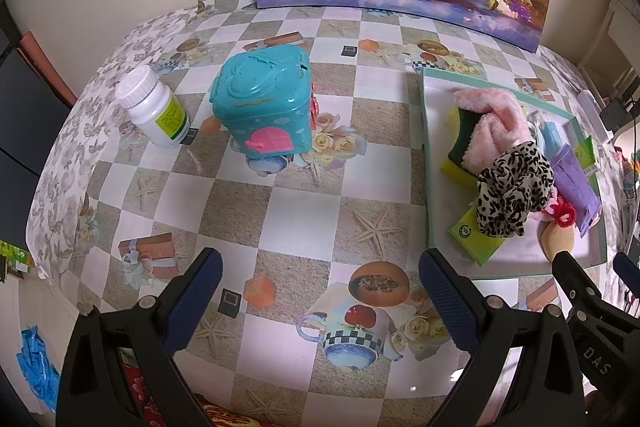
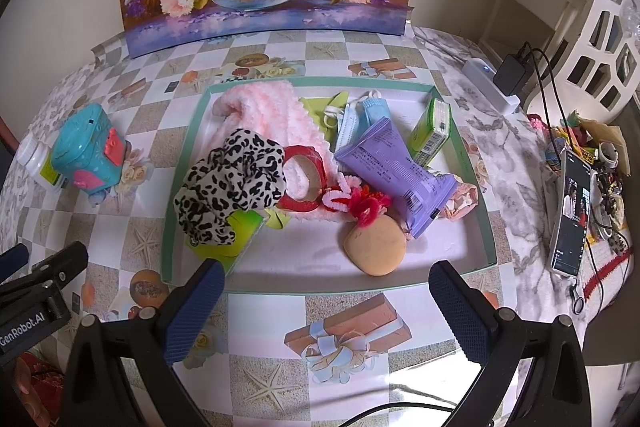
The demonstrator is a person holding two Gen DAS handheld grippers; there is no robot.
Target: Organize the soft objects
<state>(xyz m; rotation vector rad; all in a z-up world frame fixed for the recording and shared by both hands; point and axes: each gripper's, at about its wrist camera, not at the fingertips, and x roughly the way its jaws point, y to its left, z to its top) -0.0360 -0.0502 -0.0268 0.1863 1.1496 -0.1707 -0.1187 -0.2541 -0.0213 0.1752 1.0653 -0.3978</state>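
Both grippers hang empty with jaws spread wide: the left gripper (image 1: 320, 291) over bare checked tablecloth (image 1: 280, 219) at the bottom of its frame, the right gripper (image 2: 326, 301) just short of the near rim of the green-edged tray (image 2: 490, 227).

The soft things already lie heaped in the tray, centre of the right view: a pink fluffy cloth (image 2: 268, 107), a leopard-print scrunchie (image 2: 232, 183) draped over a green packet, face masks (image 2: 360, 119), a purple pouch (image 2: 396, 167), a tan puff (image 2: 376, 245).

On the left in both views, the hard teal toy box (image 1: 264, 107) and white pill bottle (image 1: 154, 109) stand outside the tray and look rightly excluded.

If tidying remains, the scrunchie seems the easiest pick: pinch its raised folds from above, keep clear of the red tape roll (image 2: 306, 179) beside it, and lift slowly so the packet underneath stays put.
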